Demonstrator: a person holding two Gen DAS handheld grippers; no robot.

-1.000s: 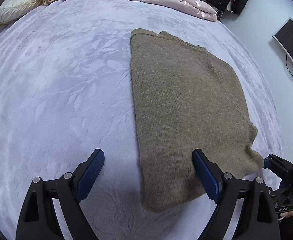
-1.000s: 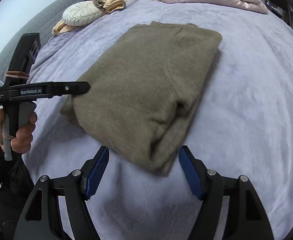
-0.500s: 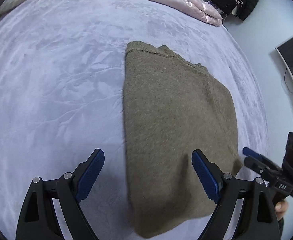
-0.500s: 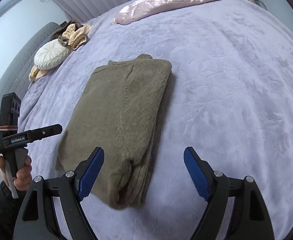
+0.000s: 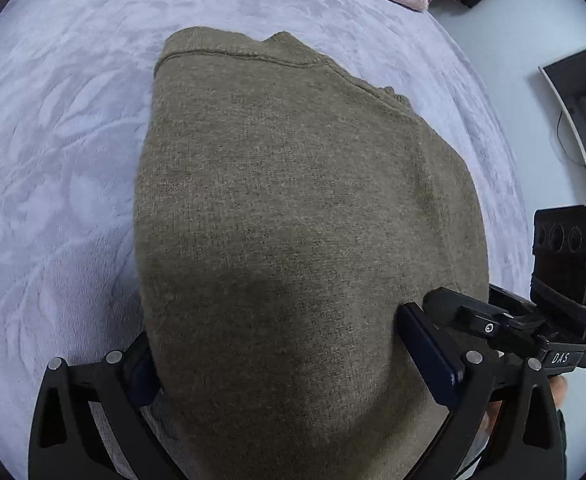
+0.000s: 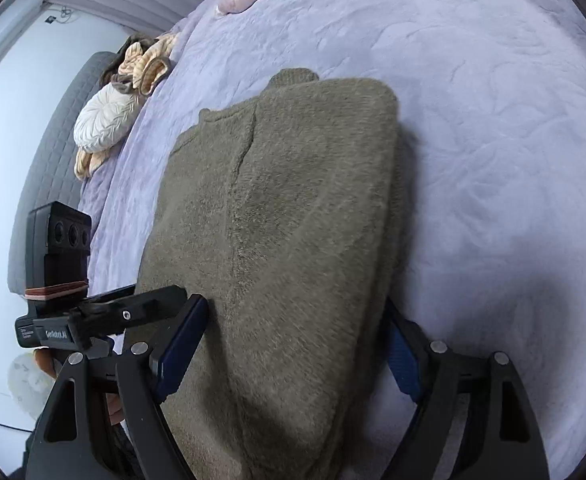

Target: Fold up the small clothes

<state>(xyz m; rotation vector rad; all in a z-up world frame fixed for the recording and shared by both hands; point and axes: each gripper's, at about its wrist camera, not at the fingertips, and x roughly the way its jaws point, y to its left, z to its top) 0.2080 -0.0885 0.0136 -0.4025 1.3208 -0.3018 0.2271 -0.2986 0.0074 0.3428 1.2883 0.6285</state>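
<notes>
The left black two-finger gripper with blue pads (image 5: 289, 364) points steeply down, its jaws just opened wider, one finger at 7 o'clock, the other at 4. The right black blue-padded gripper (image 6: 293, 356) also tilts down, jaws wide, fingers at 7 and 5 o'clock.

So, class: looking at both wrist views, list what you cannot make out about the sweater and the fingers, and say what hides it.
- Left wrist view: the sweater's near edge is cut off by the bottom of the picture.
- Left wrist view: the left gripper's left finger is hidden behind the sweater.
- Right wrist view: the right gripper's right finger is partly covered by the sweater's side; contact is unclear.
</notes>
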